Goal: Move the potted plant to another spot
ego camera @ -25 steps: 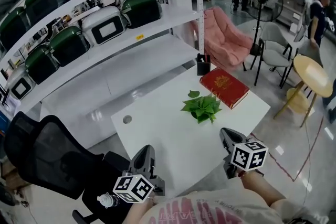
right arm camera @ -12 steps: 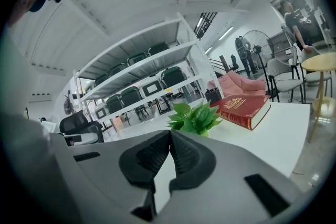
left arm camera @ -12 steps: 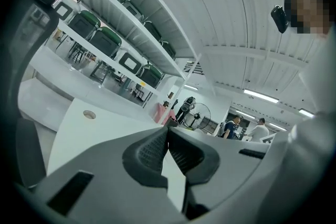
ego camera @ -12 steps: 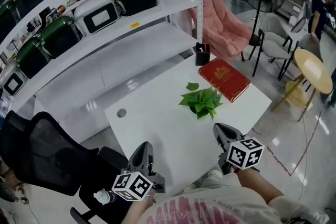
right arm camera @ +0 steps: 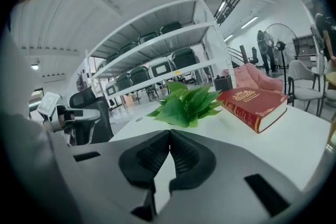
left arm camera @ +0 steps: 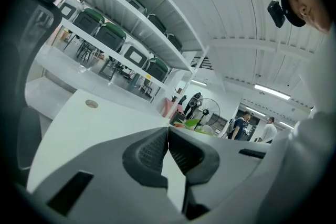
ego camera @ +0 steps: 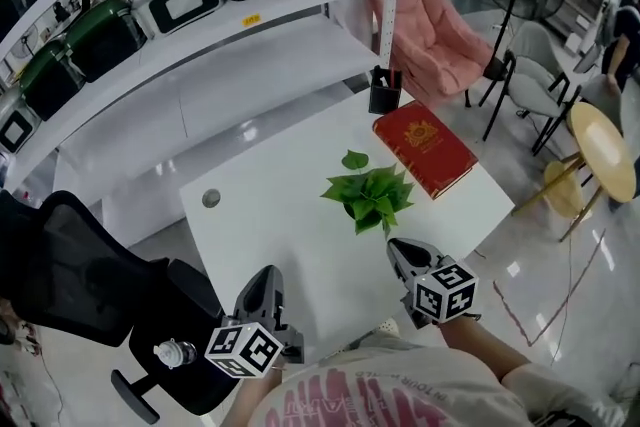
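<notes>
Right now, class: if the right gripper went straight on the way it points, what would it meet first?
Probably the potted plant: its leaves stand straight ahead of the right gripper's shut jaws, with only table between. The red book lies right of that line.

The plant (ego camera: 368, 198) sits mid-frame on the table (ego camera: 270, 245). The book (ego camera: 424, 148) lies just to its upper right, with the pen holder (ego camera: 384, 93) above that. Upper left stand shelves (ego camera: 200, 65), lower left a chair (ego camera: 90, 285).
</notes>
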